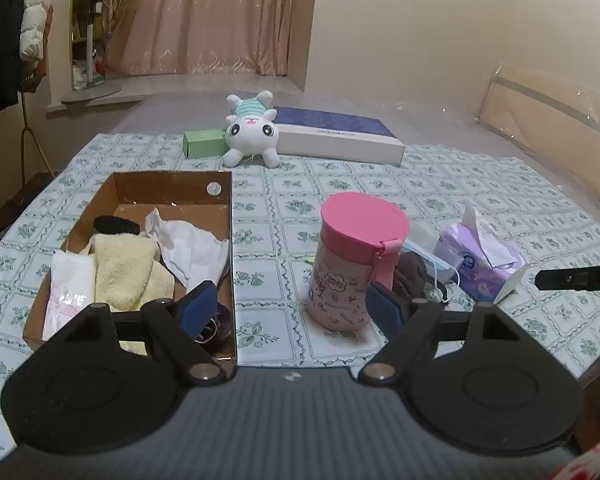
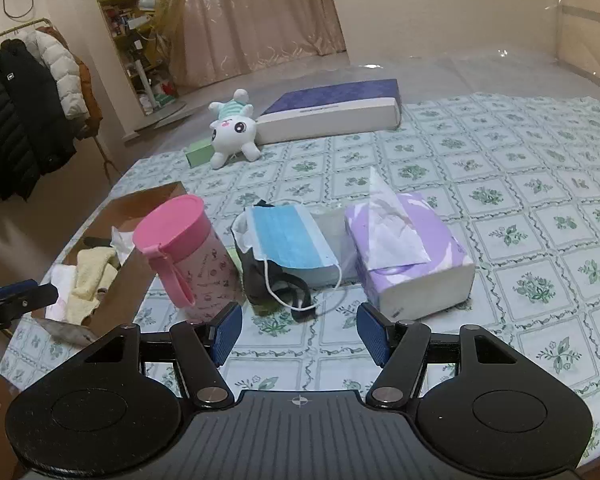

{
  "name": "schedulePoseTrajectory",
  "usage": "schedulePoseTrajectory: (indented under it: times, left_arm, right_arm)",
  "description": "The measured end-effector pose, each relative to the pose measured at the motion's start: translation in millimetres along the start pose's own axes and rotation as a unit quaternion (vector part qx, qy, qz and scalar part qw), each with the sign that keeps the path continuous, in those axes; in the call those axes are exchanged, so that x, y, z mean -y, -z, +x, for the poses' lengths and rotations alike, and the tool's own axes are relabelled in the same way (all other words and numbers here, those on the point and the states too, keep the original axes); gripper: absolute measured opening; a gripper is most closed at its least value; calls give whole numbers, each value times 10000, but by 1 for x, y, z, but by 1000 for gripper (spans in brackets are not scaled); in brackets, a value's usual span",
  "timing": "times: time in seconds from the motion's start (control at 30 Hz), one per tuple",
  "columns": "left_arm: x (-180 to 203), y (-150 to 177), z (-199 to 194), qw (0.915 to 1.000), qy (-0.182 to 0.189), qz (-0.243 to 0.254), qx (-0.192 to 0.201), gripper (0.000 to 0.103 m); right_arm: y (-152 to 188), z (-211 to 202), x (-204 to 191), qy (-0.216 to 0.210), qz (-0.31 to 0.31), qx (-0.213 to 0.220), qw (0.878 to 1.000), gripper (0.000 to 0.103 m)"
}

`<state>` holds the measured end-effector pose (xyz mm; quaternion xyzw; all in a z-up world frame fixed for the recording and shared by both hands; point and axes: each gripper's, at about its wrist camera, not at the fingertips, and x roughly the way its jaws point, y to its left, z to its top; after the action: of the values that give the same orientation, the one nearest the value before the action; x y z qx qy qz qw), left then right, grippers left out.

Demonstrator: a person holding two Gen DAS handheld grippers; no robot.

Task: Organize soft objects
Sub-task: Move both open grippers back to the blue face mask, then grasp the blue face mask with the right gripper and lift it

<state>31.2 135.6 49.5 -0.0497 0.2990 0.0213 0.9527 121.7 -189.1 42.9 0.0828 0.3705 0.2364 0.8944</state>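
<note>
A cardboard box [image 1: 172,188] on the patterned tablecloth holds a yellow towel [image 1: 126,268], a white cloth [image 1: 192,248] and a pink-white packet [image 1: 70,292]; it also shows in the right wrist view [image 2: 128,276]. A blue face mask [image 2: 288,240] lies over a dark cloth [image 2: 268,280], between a pink cup [image 2: 188,248] and a purple tissue pack [image 2: 408,248]. A white plush toy [image 1: 252,132] lies at the far side. My left gripper [image 1: 292,308] is open and empty, over the box's right wall. My right gripper [image 2: 300,330] is open and empty, just before the mask.
A blue-topped flat box [image 1: 340,136] and a small green box [image 1: 204,144] lie by the plush. The pink cup [image 1: 356,264] stands just beyond the left gripper's right finger. Coats hang at the left [image 2: 20,120]. The table's edge runs along the left.
</note>
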Motion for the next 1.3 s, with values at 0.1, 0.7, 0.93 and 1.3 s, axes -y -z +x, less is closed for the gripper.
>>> schedulePoseTrajectory:
  times: [0.1,0.7,0.93,1.3]
  left_arm:
    - [2,0,5,9999,-73,18,-87,79]
    - [-7,-12,39,9994,-7,111,-323,79]
    - [-23,-34,66,9984,129,287,-478,79]
    - [-54,-83,132,9967,263,431,-630,79]
  right_arm:
    - [1,0,4,-11,53,8,10000,64]
    - [-15,46,4,-328,-446,-187,9983,64]
    - [-46,85,-1,-375,-1080,-334,9929,63]
    - [-88,180,-3,-651,-1656,-1151,9773,63]
